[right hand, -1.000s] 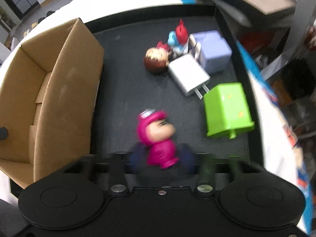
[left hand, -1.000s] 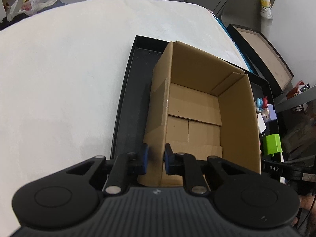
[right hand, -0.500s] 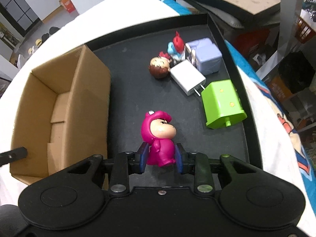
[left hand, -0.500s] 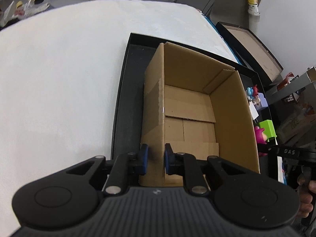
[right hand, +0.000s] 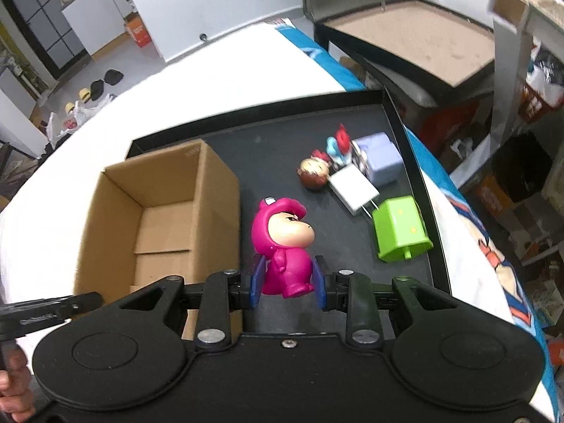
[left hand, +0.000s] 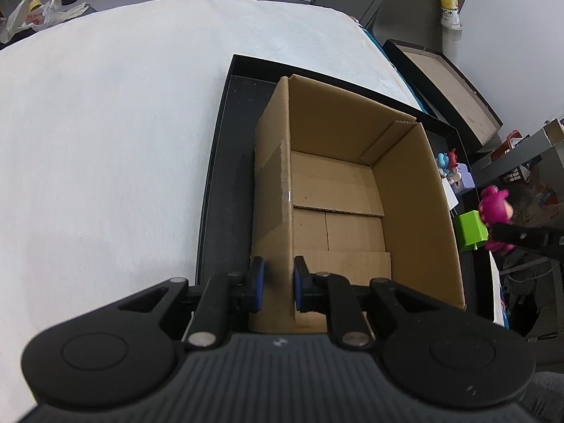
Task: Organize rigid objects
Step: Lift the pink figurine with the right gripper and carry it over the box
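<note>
Left wrist view first: left gripper (left hand: pixel 276 283) pinched on the near left wall of the cardboard box (left hand: pixel 338 190), one blue pad outside, one inside, steadying it. Box open-topped, nothing showing on its floor, standing in the black tray (left hand: pixel 225 176). Out at 3 o'clock, beyond the box's right wall, pink figurine (left hand: pixel 493 208) carried aloft and blurred, green cube (left hand: pixel 470 229) just beside it in frame.

Right wrist view next: right gripper (right hand: pixel 287 287) clenched on the pink figurine's body, pads at either flank, head up, long axis upright, face turned toward 2 o'clock. Figurine seemingly clear of the tray floor. Box mouth off at 10 o'clock, its right wall just beside the toy; likely move, a short carry leftward over that wall, then a drop. Right hand plainly the nearer.

Seen only here: white charger (right hand: pixel 354 190), lilac block (right hand: pixel 380 162), brown-haired figure (right hand: pixel 313 174) and blue-red figure (right hand: pixel 336 146) clustered at 1 o'clock, awaiting sorting. Seen only from the left: the clamp on the box wall.
</note>
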The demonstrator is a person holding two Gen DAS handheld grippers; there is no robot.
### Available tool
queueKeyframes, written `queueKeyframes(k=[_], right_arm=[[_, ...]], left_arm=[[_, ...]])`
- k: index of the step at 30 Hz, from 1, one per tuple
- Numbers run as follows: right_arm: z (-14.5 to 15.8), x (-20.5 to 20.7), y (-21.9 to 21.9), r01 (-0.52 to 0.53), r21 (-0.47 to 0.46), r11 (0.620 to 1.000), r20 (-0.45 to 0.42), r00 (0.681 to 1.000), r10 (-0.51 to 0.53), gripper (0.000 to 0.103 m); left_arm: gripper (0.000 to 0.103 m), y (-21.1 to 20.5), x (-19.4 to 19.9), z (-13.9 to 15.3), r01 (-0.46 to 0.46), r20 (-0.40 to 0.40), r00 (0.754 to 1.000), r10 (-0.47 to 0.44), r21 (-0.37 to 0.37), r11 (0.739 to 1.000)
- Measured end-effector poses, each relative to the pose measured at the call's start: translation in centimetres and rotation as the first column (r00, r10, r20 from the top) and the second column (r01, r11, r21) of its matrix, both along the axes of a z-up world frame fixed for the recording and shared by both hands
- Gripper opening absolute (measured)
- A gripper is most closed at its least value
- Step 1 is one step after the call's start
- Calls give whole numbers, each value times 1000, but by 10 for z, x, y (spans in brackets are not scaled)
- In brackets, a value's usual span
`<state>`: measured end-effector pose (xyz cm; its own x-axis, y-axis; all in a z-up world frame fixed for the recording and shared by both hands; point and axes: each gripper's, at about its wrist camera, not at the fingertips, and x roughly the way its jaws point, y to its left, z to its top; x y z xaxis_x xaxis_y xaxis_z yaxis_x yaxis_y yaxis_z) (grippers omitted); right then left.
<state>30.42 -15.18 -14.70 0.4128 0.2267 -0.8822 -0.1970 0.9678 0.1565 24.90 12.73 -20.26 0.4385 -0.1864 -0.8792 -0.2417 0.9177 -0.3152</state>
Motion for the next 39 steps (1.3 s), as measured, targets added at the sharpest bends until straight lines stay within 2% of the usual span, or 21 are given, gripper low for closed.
queueKeyframes(k=[7,15,39], right_arm=[[22,1,21,-35,4,999,43,998,35,29],[25,3,46,-55,25,998,56,997,54,29],[-14,27,131,-208,-5,978,-8,978,208,29]], left_arm=[[15,3,-2,-1,-1,5,1000,2,-11,1000],[15,3,0,-1,10,6,1000,-10,-9,1000],[16,5,4,-7,8,4,1000,-8,-45,999]])
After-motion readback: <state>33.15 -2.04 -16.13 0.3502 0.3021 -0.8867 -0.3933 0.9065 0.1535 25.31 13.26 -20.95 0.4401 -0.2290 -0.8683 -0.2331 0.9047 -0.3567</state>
